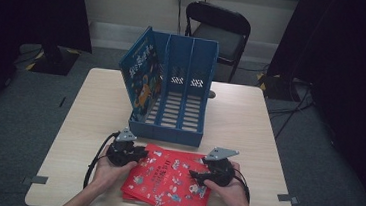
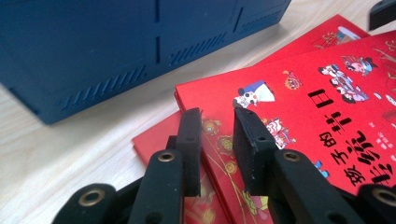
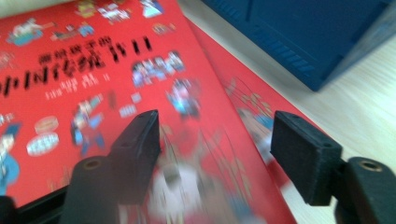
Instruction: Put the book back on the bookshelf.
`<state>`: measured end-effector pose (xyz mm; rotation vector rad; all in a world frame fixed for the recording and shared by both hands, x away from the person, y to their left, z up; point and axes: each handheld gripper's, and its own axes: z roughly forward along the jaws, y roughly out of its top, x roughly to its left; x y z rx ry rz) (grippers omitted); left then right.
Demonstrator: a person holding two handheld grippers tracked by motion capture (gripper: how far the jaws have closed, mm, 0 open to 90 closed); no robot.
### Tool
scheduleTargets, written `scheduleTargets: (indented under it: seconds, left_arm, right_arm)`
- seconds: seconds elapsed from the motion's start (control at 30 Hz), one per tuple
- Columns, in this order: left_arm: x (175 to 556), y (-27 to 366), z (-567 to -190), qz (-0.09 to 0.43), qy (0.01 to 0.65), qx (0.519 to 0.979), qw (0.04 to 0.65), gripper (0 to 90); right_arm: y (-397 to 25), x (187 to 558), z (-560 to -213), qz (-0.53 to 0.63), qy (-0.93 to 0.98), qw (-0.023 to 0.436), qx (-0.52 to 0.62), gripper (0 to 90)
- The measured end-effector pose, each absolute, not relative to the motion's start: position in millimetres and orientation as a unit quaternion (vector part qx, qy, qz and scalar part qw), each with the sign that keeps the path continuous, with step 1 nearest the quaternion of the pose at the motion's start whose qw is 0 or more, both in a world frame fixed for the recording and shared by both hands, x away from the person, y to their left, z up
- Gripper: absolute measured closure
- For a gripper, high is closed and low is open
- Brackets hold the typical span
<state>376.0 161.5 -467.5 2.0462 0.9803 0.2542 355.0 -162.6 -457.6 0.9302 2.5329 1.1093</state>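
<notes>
A stack of red picture books (image 1: 171, 180) lies at the table's front edge, the top book (image 2: 317, 84) askew on a lower one (image 2: 154, 140). My left gripper (image 1: 141, 154) is at the stack's left corner. Its jaws (image 2: 217, 140) stand open by a narrow gap, with the top book's edge running between them. My right gripper (image 1: 194, 174) hangs over the stack's right side. Its jaws (image 3: 215, 135) are wide open above the red covers (image 3: 84, 60), holding nothing. Behind the stack stands a blue three-slot file rack (image 1: 173, 132), with a blue book (image 1: 141, 69) upright in its left slot.
The rack's front wall (image 2: 116, 46) (image 3: 299, 32) is close behind both grippers. Bare wooden table (image 1: 249, 124) lies to the right and left of the rack. A black chair (image 1: 222, 31) stands beyond the far edge.
</notes>
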Motion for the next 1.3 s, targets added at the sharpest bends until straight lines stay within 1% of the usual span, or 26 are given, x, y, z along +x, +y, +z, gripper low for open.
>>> scheduleTargets:
  seconds: [0.07,0.23,0.33,0.5,0.6,0.67,0.8,0.9,1.17,1.23,1.3]
  left_arm:
    - [378,158,-469,0.103,0.386,0.815,0.421,73.0]
    - [382,149,-468,0.101,0.381,0.818,0.419,73.0]
    - [386,142,-469,0.099,0.386,0.812,0.426,73.2]
    - [393,129,-468,0.095,0.377,0.818,0.423,73.7]
    - [396,119,-465,0.106,0.364,0.83,0.41,73.9]
    - [398,118,-465,0.101,0.368,0.827,0.414,73.7]
    - [397,125,-466,0.08,0.365,0.827,0.42,72.5]
    - [388,133,-464,0.073,0.355,0.836,0.412,70.9]
    - [353,157,-465,0.063,0.356,0.836,0.413,68.5]
    - [346,162,-465,0.069,0.355,0.838,0.408,65.7]
    - [340,166,-465,0.063,0.356,0.837,0.411,65.3]
  right_arm:
    - [-157,358,-458,0.379,0.865,0.1,0.313,35.5]
    - [-147,364,-460,0.385,0.865,0.085,0.31,33.7]
    - [-149,363,-462,0.39,0.864,0.078,0.309,33.2]
    - [-155,359,-463,0.393,0.864,0.061,0.31,32.7]
    - [-154,357,-462,0.39,0.865,0.064,0.309,32.0]
    - [-154,356,-461,0.387,0.866,0.064,0.31,32.2]
    - [-156,357,-461,0.388,0.865,0.064,0.312,35.1]
    - [-158,358,-462,0.391,0.862,0.06,0.316,38.1]
    - [-157,358,-461,0.385,0.864,0.061,0.319,38.8]
    - [-157,358,-461,0.385,0.864,0.062,0.318,38.9]
    - [-157,359,-461,0.385,0.865,0.062,0.317,39.1]
